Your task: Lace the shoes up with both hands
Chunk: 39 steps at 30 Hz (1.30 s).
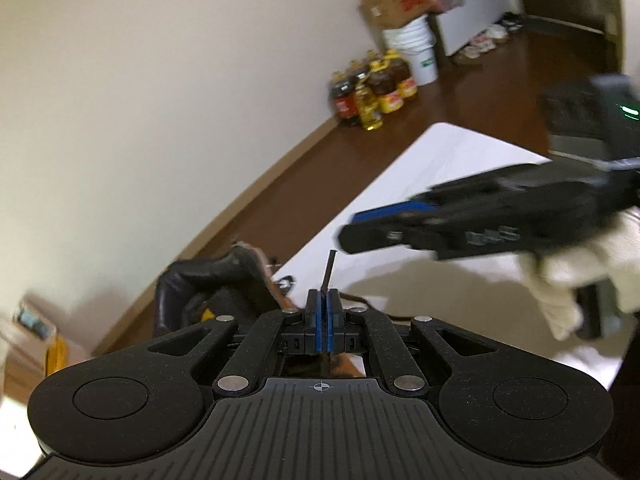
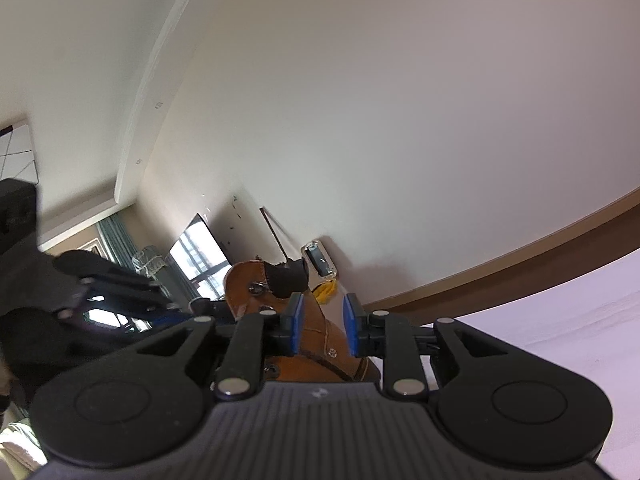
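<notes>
A brown leather boot [image 2: 244,280] with a dark tongue [image 2: 286,278] and metal eyelets stands on the white table [image 1: 440,168]. In the left wrist view, part of the boot [image 1: 216,280] shows just left of my left gripper [image 1: 322,296]. That gripper is shut on the black lace end [image 1: 331,270], which sticks up stiffly from between the blue pads. My right gripper [image 2: 323,312] is open, and the boot's leather lies behind the gap without touching the pads. In the left wrist view, the right gripper [image 1: 352,228] hovers above the table in a white-gloved hand [image 1: 560,276].
Oil bottles [image 1: 372,92], a white bucket [image 1: 416,54] and a cardboard box [image 1: 396,2] stand on the brown floor by the wall. Several shoes [image 1: 484,40] lie further back. The table edge runs close behind the boot.
</notes>
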{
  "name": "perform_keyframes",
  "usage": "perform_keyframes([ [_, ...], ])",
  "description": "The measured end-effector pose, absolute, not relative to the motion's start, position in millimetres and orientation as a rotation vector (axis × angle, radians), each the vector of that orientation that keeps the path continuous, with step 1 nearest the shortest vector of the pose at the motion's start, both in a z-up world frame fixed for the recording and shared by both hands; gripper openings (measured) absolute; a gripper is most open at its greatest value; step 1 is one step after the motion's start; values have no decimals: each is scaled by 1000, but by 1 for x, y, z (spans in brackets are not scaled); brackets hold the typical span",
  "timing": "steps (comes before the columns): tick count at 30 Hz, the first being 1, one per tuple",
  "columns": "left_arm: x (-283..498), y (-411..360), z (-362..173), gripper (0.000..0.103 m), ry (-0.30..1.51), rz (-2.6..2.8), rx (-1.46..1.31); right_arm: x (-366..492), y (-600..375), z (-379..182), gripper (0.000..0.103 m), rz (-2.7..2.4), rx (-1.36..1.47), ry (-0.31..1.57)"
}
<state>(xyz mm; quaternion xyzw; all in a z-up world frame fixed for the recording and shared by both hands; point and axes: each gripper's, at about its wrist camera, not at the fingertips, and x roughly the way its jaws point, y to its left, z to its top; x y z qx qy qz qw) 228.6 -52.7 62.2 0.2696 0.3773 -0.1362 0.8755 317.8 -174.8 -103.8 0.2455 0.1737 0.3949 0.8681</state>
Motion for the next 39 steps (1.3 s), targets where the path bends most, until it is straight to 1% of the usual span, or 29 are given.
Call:
perform_keyframes([
  [8,239,-36,59,2,837,-241,509,325,-176,-105,25,846,485,371],
  [14,248,-10,59,2,877,-248,360,321,-173,-103,25,875,443,374],
  [20,246,-17,58,3,893,-240,398,321,-170,-97,25,881,396,365],
  [25,261,-5,59,2,1000,-226,229,315,-169,-93,25,884,361,347],
  [28,267,1,60,2,1030,-223,160,306,-166,-87,25,868,272,300],
  [31,269,-7,64,2,1041,-257,110,300,-169,-83,25,849,223,270],
  [36,278,-8,58,2,1086,-293,-52,298,-181,-79,25,847,258,264],
  [39,275,3,60,2,1046,-289,-120,294,-185,-76,25,845,267,253],
])
